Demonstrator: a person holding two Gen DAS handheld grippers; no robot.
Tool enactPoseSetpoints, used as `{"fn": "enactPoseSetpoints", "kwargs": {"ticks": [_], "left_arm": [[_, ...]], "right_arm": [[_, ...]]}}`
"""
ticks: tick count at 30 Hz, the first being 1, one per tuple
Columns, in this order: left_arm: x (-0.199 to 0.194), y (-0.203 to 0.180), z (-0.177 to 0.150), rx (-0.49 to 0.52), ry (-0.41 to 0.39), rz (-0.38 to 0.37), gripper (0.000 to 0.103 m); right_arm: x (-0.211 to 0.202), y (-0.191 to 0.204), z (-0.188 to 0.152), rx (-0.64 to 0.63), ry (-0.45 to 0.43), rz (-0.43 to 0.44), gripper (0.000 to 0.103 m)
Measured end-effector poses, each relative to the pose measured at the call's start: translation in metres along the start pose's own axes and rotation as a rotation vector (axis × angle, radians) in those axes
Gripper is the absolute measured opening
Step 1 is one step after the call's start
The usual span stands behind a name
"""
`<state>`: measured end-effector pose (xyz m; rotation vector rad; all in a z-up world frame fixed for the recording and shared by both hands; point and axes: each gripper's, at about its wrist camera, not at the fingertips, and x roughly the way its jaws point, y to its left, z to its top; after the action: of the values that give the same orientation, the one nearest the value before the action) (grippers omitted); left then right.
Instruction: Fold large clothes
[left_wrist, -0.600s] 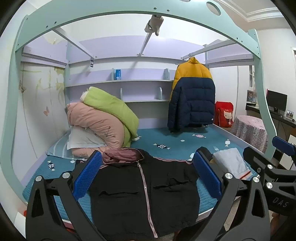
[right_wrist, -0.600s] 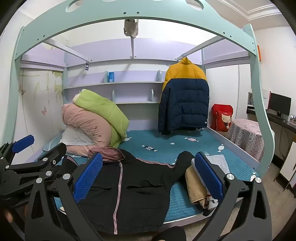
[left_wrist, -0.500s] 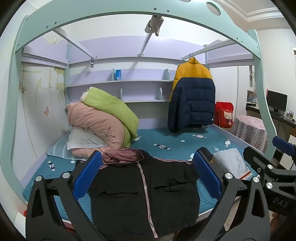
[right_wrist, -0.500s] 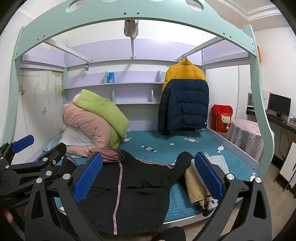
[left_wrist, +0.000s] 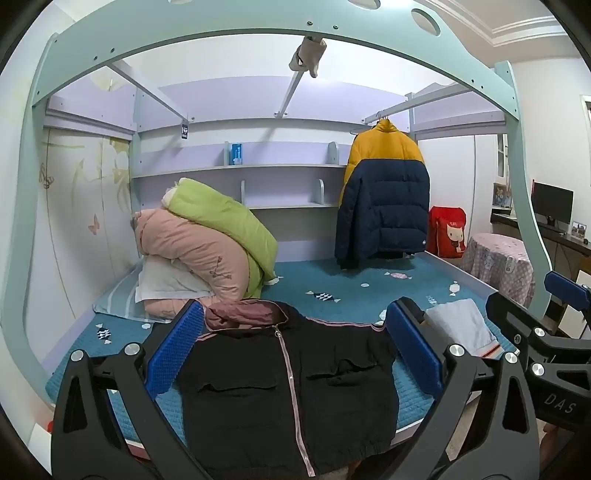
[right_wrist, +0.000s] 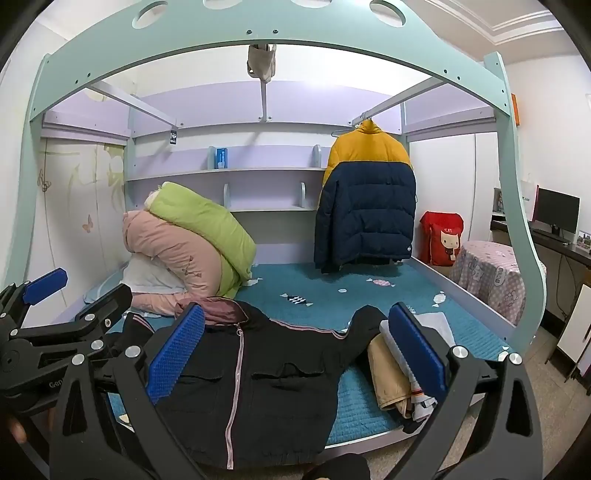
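Observation:
A black zip jacket (left_wrist: 288, 384) with a pink zipper and a dusty-pink hood lies spread front-up on the teal bed (left_wrist: 332, 284), hem hanging over the near edge. It also shows in the right wrist view (right_wrist: 255, 384). My left gripper (left_wrist: 295, 354) is open and empty, held in front of the jacket, above its chest. My right gripper (right_wrist: 295, 350) is open and empty, to the right of the left one, facing the jacket's right sleeve. Each gripper shows at the edge of the other's view.
A pile of folded clothes (right_wrist: 402, 369) lies at the bed's near right corner. Rolled pink and green quilts (left_wrist: 207, 243) sit at the back left. A yellow-and-navy puffer coat (left_wrist: 384, 199) hangs at the back. A covered round table (right_wrist: 491, 273) stands at the right.

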<state>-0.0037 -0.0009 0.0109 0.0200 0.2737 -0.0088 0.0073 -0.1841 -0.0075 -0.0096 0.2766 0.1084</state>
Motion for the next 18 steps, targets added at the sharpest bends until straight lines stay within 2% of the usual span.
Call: {"fn": "enactPoseSetpoints", "kwargs": {"ticks": [18], "left_arm": [[-0.007,0.001,0.003,-0.003,-0.011,-0.007,0.098]], "right_arm": [[-0.008,-0.007,0.009,-0.002,-0.01,-0.004,0.096]]}}
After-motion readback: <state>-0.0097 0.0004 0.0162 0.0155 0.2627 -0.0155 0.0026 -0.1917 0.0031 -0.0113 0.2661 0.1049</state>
